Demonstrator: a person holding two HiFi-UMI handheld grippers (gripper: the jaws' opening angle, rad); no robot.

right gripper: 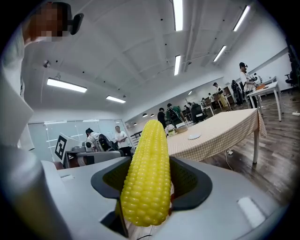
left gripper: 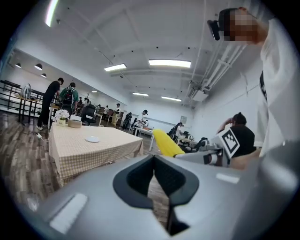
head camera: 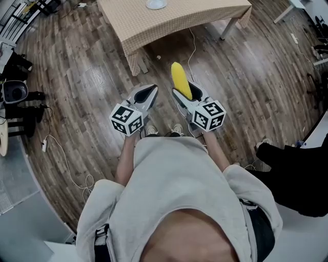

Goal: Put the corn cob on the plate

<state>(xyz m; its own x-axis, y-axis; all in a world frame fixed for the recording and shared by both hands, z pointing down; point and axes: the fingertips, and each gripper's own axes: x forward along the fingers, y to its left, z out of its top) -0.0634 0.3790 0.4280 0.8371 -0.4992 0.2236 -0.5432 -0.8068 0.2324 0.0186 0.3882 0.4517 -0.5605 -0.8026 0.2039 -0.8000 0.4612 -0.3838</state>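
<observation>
right tool (head camera: 181, 93): clamped on the corn cob (head camera: 180, 79), one jaw on each side of its lower part; in the right gripper view the cob (right gripper: 146, 178) stands upright between the dark pads and fills the gap.
left tool (head camera: 150, 91): jaws drawn together with nothing between them; in the left gripper view the pads meet along a thin seam (left gripper: 155, 165).
corn cob: yellow, held in the air above the wooden floor (head camera: 77, 66), its free end pointing to about 12 o'clock in the head view; not on the bench, well apart from the plate.
plate (head camera: 156, 4): small, pale and round, on the bench at 12 o'clock, cut off by the top edge of the head view; bare in both gripper views (right gripper: 193, 136).
bench (head camera: 169, 23): covered in a checked beige cloth, ahead of both tools at 12 o'clock.
tools together: side by side, the left at 9 o'clock of the right, marker cubes (head camera: 126, 119) toward the person.
person: grey top, standing, arms forward.
cable (head camera: 192, 48): white, running over the floor under the bench edge.
</observation>
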